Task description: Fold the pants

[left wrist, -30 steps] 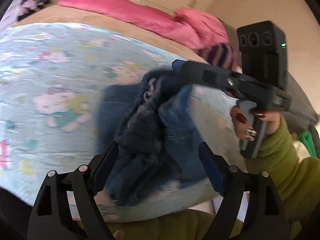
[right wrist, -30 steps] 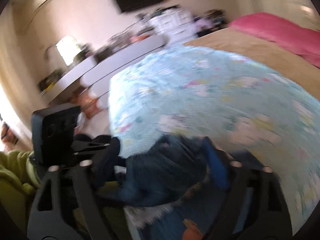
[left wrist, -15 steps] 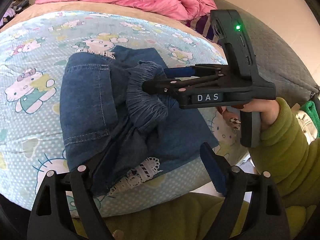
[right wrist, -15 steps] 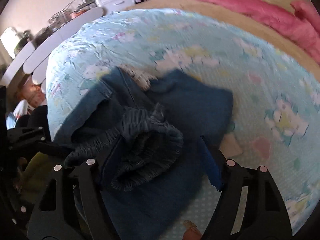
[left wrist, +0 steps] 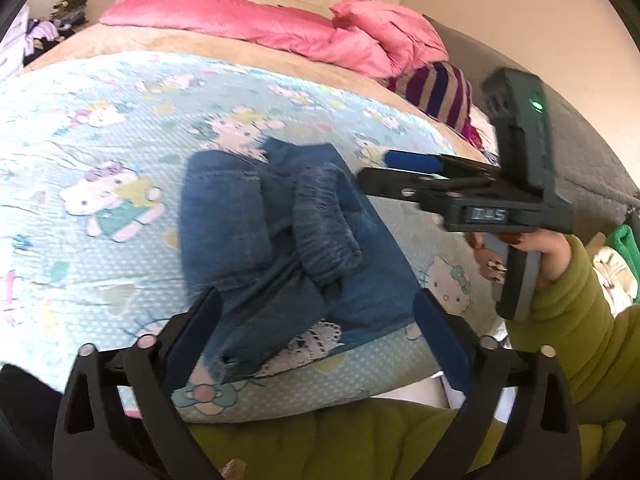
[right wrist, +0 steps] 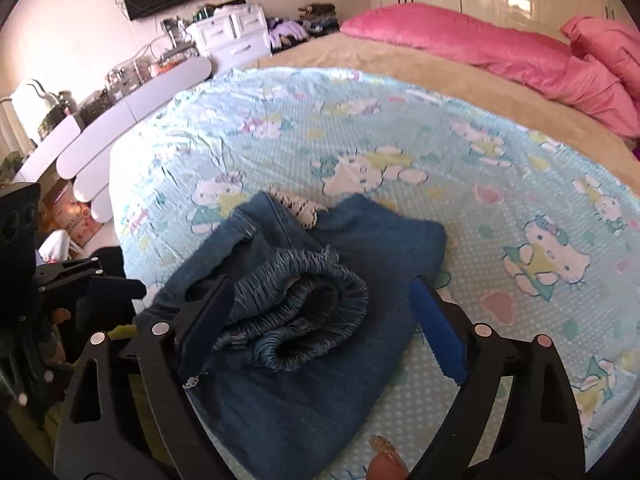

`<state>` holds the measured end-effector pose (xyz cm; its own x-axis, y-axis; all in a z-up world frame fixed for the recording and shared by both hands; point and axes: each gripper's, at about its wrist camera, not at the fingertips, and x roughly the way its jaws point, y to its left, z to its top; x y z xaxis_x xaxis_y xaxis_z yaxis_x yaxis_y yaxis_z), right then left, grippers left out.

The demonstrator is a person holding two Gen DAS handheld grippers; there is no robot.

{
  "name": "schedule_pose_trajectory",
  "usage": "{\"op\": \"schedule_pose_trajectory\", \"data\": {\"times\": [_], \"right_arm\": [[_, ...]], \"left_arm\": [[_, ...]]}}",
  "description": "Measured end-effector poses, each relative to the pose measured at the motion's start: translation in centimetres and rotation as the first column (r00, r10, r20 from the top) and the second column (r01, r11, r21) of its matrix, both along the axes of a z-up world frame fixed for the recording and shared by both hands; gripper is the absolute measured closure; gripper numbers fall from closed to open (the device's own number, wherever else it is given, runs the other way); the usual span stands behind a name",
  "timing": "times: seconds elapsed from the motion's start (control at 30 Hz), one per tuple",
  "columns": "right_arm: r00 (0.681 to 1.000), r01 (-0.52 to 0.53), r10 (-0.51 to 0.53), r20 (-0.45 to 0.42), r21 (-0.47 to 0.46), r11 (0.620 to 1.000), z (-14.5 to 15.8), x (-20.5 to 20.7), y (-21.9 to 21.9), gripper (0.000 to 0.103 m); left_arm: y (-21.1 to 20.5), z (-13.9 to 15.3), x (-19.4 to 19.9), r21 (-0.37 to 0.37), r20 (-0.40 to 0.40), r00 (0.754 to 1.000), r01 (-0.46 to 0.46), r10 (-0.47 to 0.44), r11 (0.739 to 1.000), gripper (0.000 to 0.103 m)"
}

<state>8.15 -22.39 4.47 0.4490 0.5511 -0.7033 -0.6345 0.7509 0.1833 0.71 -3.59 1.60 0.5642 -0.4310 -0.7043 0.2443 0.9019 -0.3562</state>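
Note:
Blue denim pants (left wrist: 248, 232) lie in a bundle on the cartoon-cat sheet (left wrist: 100, 160), near the bed's front edge. Their elastic waistband (right wrist: 304, 300) is bunched on top, and white lace trim (left wrist: 312, 344) shows underneath. My left gripper (left wrist: 318, 332) hovers at the near end of the pants (right wrist: 380, 248), its jaws opening wide and its pads clear of the cloth. My right gripper (right wrist: 320, 320) straddles the waistband (left wrist: 324, 232); its jaws are opening too and nothing is pinched. From the left wrist, the right gripper (left wrist: 380, 168) reaches in from the right.
A pink duvet (right wrist: 480, 40) and a beige blanket (right wrist: 400, 64) cover the far side of the bed. A striped cushion (left wrist: 436, 92) lies at the right edge. White drawers (right wrist: 232, 32) and a long white counter (right wrist: 132, 108) stand beyond the left side. A green sleeve (left wrist: 568, 308) holds the right gripper.
A second ago the pants were raised and bunched between the grippers. Now they lie on the sheet. Both grippers have drawn back and their jaws stand wider.

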Motion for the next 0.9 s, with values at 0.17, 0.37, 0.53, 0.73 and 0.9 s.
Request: {"op": "schedule_pose_trajectory", "data": {"times": [0.17, 0.37, 0.53, 0.73, 0.9], "right_arm": [[0.997, 0.002, 0.000, 0.083, -0.023, 1.000, 2.0, -1.9, -1.0, 0.016], [0.984, -0.067, 0.075, 0.162, -0.056, 0.996, 2.9, -5.8, -1.7, 0.014], [0.965, -0.189, 0.198, 0.172, -0.066, 0.980, 2.4, -8.7, -0.3, 0.014], [0.932, -0.317, 0.326, 0.160, -0.082, 0.945, 1.4, -11.2, 2.5, 0.014], [0.906, -0.381, 0.395, 0.149, -0.115, 0.917, 0.6, -12.4, 5.3, 0.017]], "left_arm": [[2.4, 1.3, -0.5, 0.022, 0.031, 0.996, -0.080, 0.080, 0.997, 0.005], [5.9, 2.7, 1.0, 0.038, 0.054, 0.977, -0.210, 0.208, 0.977, 0.005], [6.9, 3.6, 2.7, 0.046, 0.060, 0.971, -0.232, 0.229, 0.972, 0.006], [5.3, 3.5, 5.0, 0.090, 0.044, 0.981, -0.192, 0.189, 0.977, 0.013], [4.7, 2.1, 7.6, 0.082, -0.025, 0.985, -0.168, 0.170, 0.982, 0.033]]}}
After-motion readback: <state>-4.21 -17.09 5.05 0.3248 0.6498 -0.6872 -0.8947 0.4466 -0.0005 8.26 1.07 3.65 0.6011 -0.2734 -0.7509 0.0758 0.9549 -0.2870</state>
